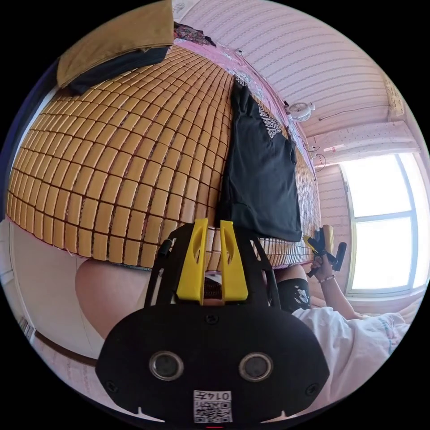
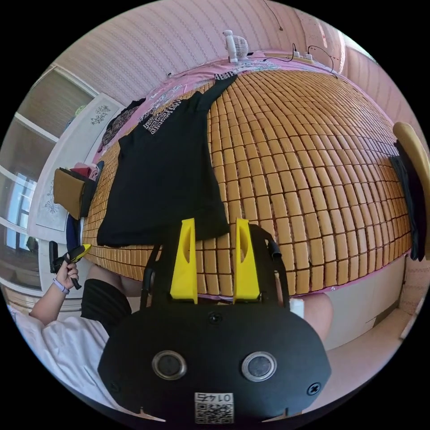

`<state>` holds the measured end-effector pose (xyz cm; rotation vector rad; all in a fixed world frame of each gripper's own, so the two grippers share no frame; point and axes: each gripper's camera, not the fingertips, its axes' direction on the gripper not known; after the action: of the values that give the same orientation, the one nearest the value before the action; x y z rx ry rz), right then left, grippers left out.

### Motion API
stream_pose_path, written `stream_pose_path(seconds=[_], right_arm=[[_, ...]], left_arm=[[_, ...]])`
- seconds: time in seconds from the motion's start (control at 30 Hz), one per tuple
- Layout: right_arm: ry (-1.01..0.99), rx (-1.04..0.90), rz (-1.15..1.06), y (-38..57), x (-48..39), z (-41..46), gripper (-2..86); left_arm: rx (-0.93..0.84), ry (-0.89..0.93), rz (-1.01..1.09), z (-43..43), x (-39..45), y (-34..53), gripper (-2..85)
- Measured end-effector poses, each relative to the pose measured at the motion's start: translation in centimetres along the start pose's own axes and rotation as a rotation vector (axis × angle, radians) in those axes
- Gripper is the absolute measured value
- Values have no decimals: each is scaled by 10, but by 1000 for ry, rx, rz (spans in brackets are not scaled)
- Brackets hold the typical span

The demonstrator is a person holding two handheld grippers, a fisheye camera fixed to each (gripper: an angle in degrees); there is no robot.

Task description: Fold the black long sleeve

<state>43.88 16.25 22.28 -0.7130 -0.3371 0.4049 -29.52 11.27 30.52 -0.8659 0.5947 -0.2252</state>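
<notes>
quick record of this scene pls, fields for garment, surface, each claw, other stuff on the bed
garment: black long sleeve, partly folded, lying flat near the bed edge
surface: bamboo tile mat over a pink sheet
left claw: jaws slightly apart, nothing between them, short of the garment's hem
right claw: jaws apart, nothing between them, by the hem corner
other items: folded brown and dark clothes at a mat corner; small white fan at the far side
task state: no grasp yet
</notes>
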Motion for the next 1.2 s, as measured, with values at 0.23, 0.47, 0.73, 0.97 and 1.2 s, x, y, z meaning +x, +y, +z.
stream_pose_path(seconds=[0.23,0.47,0.73,0.97,1.2], right_arm=[[100,3,-63,-42,-15,-16,-1],[-69,-7,62,-62,21,-33,-7],[-333,-137,297,-82,83,-23,-2],[-220,-207,197,-70,72,-11,-1],[-177,-221,145,-49,67,-14,-1]], left_arm=[[-118,-144,95,46,33,-46,73],[-246,-123,119,55,39,-76,14],[-280,45,64,27,18,-104,-5],[-368,-99,142,48,22,-93,-4],[-340,-119,145,47,20,-67,0]])
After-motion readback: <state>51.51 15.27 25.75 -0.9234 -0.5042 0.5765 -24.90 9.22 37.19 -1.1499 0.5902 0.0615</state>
